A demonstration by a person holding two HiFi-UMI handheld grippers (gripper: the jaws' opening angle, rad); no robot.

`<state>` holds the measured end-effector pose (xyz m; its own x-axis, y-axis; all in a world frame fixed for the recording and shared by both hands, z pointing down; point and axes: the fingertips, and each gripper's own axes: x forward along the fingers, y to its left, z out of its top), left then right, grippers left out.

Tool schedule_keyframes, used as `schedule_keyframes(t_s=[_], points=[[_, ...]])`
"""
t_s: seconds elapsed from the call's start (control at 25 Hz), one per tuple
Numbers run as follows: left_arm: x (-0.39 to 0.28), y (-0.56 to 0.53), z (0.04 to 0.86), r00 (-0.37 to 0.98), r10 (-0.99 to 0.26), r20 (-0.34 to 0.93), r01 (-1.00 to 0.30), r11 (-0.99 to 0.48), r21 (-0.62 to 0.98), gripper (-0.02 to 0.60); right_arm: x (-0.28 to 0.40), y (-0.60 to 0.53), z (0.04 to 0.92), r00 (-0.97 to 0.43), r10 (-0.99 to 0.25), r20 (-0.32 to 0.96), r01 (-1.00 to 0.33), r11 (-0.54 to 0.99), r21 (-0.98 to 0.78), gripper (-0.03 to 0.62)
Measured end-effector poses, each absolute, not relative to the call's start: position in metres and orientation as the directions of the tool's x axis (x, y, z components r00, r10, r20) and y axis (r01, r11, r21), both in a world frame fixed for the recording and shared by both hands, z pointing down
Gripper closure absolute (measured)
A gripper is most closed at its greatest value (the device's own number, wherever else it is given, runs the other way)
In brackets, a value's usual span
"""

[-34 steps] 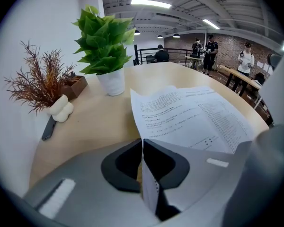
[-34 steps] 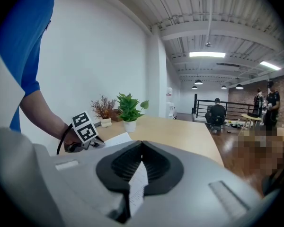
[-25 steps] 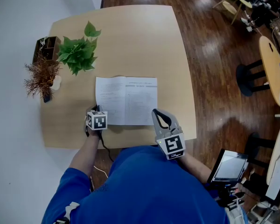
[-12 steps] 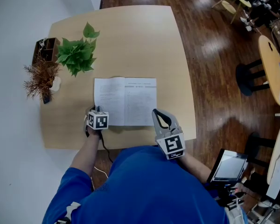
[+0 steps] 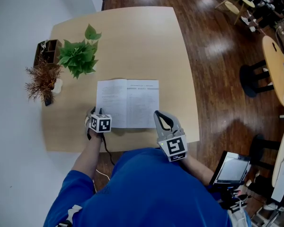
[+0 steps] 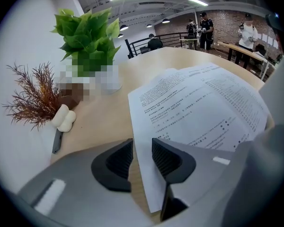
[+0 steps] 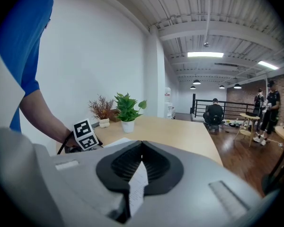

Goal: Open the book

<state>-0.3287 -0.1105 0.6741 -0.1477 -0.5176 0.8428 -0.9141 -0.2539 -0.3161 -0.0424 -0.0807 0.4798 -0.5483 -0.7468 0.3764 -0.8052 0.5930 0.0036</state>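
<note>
The book (image 5: 128,103) lies open and flat on the wooden table (image 5: 132,37), both white printed pages (image 6: 203,108) facing up. My left gripper (image 5: 95,112) is at the book's near left corner. Its jaws have just been opening and now stand apart (image 6: 142,150); the left page's edge runs through the gap without being pinched. My right gripper (image 5: 158,113) is at the near right corner, shut (image 7: 142,148) on a page edge (image 7: 138,183) that sticks out between the pads.
A green potted plant (image 5: 78,55), a dried brown plant (image 5: 41,79) and a wooden box (image 5: 47,51) stand at the table's left edge. The near table edge is just below the book. A round table (image 5: 277,65) and a tablet (image 5: 232,169) are to the right.
The left gripper's marker cube has rolled slightly in place. The book and the right gripper have not moved.
</note>
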Motion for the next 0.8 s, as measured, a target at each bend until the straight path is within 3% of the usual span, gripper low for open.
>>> schedule_keyframes(t_s=[0.56,0.8], points=[[-0.332,-0.111,0.668,-0.126,-0.573,0.81,-0.932,-0.21,-0.294,0.452,-0.041,-0.081,0.483,-0.55,-0.741,0.385,-0.798,0.603,0.02,0.591],[-0.349,-0.104,0.655,-0.142,-0.62,0.772,-0.93,-0.182,-0.318,0.518,-0.043,-0.076,0.486,-0.554,-0.738,0.385,-0.789,0.613,0.039,0.591]])
